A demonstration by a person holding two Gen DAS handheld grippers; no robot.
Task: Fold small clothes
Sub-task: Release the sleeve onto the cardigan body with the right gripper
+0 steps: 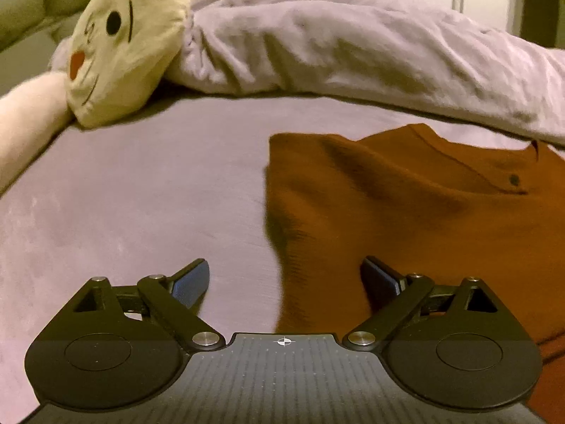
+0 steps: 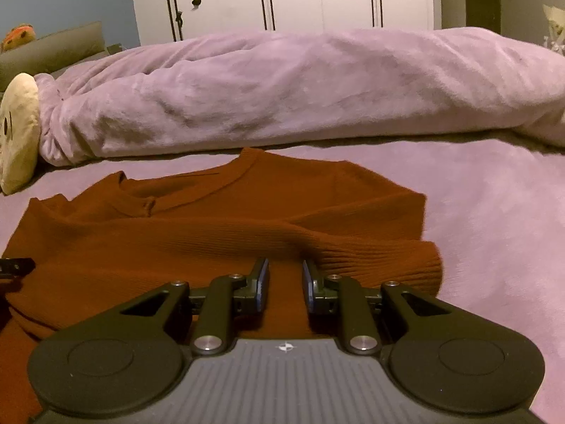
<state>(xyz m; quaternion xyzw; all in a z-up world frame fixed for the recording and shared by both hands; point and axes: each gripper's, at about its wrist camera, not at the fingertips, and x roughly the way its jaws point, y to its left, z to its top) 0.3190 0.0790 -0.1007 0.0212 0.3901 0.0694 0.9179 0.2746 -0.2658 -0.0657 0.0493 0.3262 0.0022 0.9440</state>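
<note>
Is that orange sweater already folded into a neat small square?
No, the orange sweater lies spread on the bed, one sleeve across it.

One rust-orange sweater [image 2: 219, 233] is lying on one lilac bedsheet [image 1: 123, 194]. One rolled blanket [image 2: 282, 92] and one cream plush toy [image 1: 123, 42] are sitting behind it. Two grippers are showing.
</note>
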